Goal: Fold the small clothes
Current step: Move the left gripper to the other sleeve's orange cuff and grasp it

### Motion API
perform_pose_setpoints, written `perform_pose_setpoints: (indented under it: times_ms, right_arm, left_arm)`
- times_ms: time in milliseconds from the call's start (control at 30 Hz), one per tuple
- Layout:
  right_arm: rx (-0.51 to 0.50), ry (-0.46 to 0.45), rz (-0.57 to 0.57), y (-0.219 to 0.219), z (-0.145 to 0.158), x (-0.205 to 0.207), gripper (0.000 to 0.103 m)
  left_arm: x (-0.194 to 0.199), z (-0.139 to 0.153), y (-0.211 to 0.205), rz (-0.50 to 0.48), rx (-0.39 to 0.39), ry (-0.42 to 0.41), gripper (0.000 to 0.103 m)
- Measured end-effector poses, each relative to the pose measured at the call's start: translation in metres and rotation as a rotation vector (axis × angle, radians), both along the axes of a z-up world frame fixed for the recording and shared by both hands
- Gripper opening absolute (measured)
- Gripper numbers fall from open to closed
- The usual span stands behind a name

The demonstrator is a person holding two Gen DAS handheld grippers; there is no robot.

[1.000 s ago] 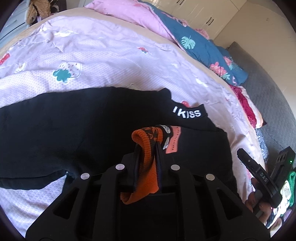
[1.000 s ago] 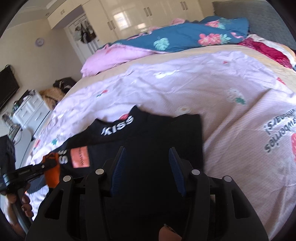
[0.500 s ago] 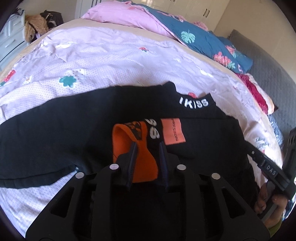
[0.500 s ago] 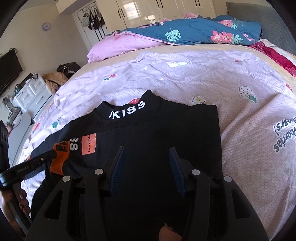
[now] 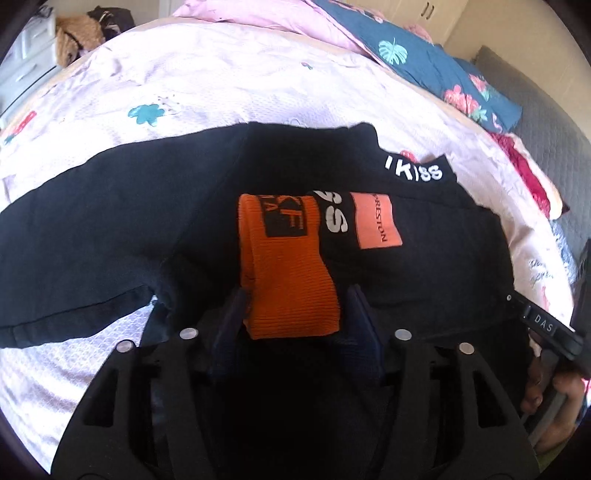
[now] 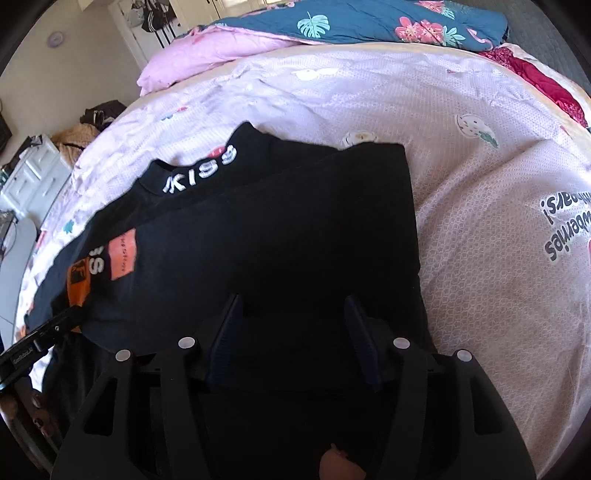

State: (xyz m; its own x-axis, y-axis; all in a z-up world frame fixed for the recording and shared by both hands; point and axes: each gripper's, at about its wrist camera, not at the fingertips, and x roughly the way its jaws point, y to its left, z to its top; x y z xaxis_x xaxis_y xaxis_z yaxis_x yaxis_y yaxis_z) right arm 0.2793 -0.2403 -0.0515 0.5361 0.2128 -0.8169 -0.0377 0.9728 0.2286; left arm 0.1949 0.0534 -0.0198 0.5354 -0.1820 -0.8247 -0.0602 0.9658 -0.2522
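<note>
So there's a black top (image 5: 110, 229) lying flat on the bed (image 5: 229, 81), collar with white lettering (image 5: 413, 171) pointing toward the pillows. One sleeve is folded in across the chest, and its orange cuff (image 5: 284, 266) lies on the black fabric beside a small orange patch (image 5: 376, 221).

The left gripper (image 5: 293, 308) has just been opening its jaws. They're spread now, with the end of the cuff between them. The fingers (image 5: 232, 314) sit just either side of it and don't look to be squeezing it, so the cuff is lying loose on the top.

The right gripper (image 6: 295, 314) has also just been opening, and its jaws are apart over the plain black part of the top (image 6: 295, 221). Can't really tell if the tips touch the cloth, it's all very dark down there, but nothing is pinched between them.

From the right wrist view the far side of the top ends in a straight edge, with bare pink sheet (image 6: 480, 166) past it. A blue floral quilt (image 6: 369, 22) and a pink one (image 6: 207, 55) are bunched up at the head of the bed. A bit of the person's hand (image 5: 554, 391) shows at the edge of the left wrist view, holding the other gripper's handle.
</note>
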Motion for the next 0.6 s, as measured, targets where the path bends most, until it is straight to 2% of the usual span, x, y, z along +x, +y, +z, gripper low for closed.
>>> perform_pose_setpoints:
  times_ms: [133,233,333,467,567,600]
  right_arm:
    - [0.046,-0.020,-0.006,-0.004,0.008,-0.004,0.061]
    - [0.049,-0.041,0.008,-0.001,0.014,-0.007,0.064]
    - [0.068,-0.068,0.027,0.003,0.022,-0.011,0.078]
    - [0.081,-0.121,0.060,0.012,0.036,-0.017,0.093]
    - [0.069,-0.154,0.081,0.021,0.044,-0.020,0.097]
    - [0.064,-0.162,0.086,0.024,0.046,-0.022,0.097]
  left_arm:
    - [-0.005,0.011,0.004,0.010,0.011,-0.034,0.051]
    - [-0.009,0.015,0.008,0.018,0.010,-0.047,0.058]
    - [-0.014,0.020,0.011,0.026,0.013,-0.055,0.066]
    - [-0.022,0.026,0.018,0.055,0.022,-0.074,0.083]
    - [-0.029,0.032,0.026,0.085,0.029,-0.086,0.094]
    - [-0.031,0.033,0.029,0.099,0.035,-0.089,0.094]
